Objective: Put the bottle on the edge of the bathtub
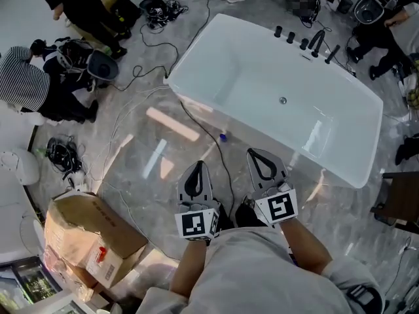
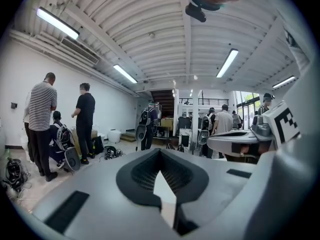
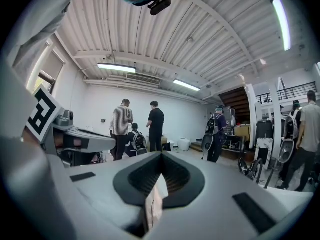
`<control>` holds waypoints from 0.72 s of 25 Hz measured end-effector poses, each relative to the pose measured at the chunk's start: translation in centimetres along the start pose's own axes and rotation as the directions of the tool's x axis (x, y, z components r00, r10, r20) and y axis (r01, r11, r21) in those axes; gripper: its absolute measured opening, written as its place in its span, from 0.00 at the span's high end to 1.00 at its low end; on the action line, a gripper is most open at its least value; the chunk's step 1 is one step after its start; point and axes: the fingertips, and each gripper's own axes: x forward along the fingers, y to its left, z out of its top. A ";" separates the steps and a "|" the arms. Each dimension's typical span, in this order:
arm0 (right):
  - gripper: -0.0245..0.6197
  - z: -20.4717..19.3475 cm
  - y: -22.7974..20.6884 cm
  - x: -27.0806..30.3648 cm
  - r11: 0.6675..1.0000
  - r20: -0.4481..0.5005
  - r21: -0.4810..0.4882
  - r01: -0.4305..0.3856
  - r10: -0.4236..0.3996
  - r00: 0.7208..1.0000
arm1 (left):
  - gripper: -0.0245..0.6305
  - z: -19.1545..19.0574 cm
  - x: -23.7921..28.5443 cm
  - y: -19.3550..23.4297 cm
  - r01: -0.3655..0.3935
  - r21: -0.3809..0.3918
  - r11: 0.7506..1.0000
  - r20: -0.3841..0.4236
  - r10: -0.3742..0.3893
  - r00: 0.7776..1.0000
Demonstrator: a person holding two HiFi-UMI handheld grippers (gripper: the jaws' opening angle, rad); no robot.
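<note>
Left hand-held gripper and right hand-held gripper hang closed, empty, near bathtub.

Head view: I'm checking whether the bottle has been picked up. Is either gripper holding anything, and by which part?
Nothing is held: the left gripper and the right gripper are both shut and empty.

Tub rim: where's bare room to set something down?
On the bathtub, the near long rim and the left short rim are bare. The far rim is crowded at its right end by black faucet fittings.
</note>
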 end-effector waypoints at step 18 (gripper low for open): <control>0.95 0.0 -0.7 -1.6 0.999 0.010 0.034 0.004 -0.004 1.000 | 0.95 -0.3 -1.6 -1.9 0.017 0.043 0.999 -0.038 -0.015 0.999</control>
